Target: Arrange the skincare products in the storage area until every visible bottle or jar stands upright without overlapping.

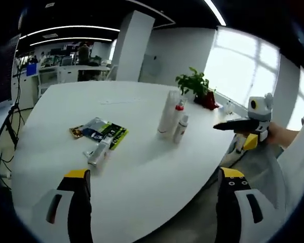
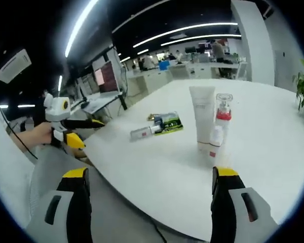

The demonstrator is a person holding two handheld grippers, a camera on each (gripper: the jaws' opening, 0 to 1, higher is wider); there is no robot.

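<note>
Three upright containers (image 2: 210, 126) clustered ahead of the right gripper (image 2: 148, 177), jaws wide, empty; one small bottle (image 1: 98, 153) lying flat just beyond the left gripper (image 1: 154, 178), likewise agape, holding nothing.

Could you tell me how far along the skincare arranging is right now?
Done: the white tube, the red-collared bottle and the small bottle stand upright together. In hand: nothing; the left gripper and right gripper are open. Left: the lying bottle beside the sachets.
</note>
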